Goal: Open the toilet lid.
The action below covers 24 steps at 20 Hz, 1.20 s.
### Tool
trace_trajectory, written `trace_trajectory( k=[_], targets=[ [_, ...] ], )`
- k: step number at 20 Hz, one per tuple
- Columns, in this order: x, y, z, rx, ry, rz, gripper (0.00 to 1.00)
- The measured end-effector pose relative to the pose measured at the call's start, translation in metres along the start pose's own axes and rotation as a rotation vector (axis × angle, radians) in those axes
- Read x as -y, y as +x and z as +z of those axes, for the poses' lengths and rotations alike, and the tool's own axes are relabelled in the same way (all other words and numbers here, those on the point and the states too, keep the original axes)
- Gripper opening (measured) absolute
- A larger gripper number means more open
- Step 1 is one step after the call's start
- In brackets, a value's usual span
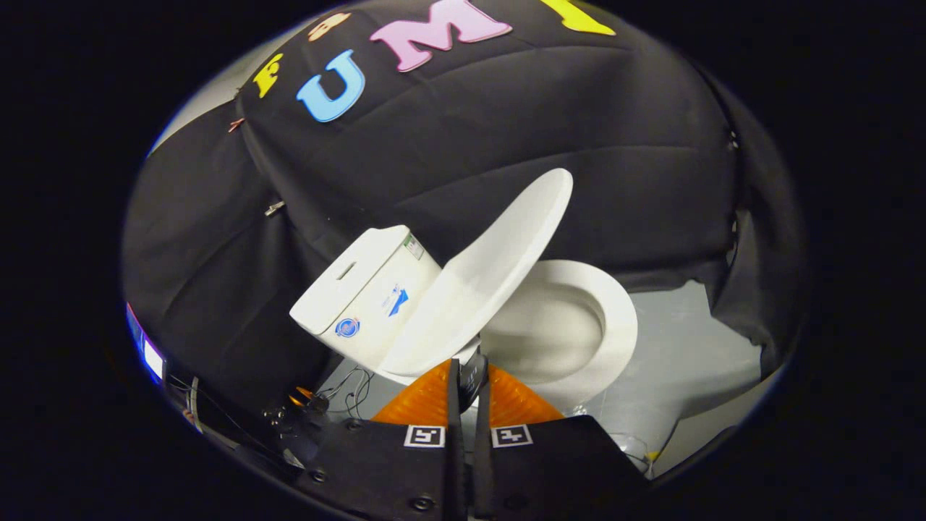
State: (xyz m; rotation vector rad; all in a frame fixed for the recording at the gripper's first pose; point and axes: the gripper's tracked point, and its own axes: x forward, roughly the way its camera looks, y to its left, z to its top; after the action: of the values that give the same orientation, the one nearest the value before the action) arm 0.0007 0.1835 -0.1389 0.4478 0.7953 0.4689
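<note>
The white toilet lid (pixel 492 268) is raised at a slant, midway between the tank (pixel 365 289) and the open seat and bowl (pixel 579 325). My gripper (pixel 468 367) is at the lid's lower rim. Its fingers (pixel 454 391) stand almost together and pinch that rim between their tips, so the gripper is shut on the lid. The tips hide the exact contact spot. The seat ring lies flat on the bowl beyond the fingers.
Black cloth hangs behind and on both sides of the toilet. Grey floor (pixel 687 362) spreads beside the bowl. Loose cables (pixel 347 387) lie on the floor near the tank's base.
</note>
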Motion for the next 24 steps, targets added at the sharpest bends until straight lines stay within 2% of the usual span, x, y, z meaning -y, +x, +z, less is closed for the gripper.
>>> trace_trajectory(
  k=[3, 11, 18, 24],
  targets=[
    [-0.028, -0.001, 0.016, 0.04, -0.107, 0.001, 0.09],
    [-0.087, 0.004, 0.045, 0.105, -0.292, -0.019, 0.09],
    [-0.151, 0.019, 0.071, 0.145, -0.409, 0.009, 0.09],
    [-0.195, 0.033, 0.08, 0.156, -0.44, 0.042, 0.09]
  ],
)
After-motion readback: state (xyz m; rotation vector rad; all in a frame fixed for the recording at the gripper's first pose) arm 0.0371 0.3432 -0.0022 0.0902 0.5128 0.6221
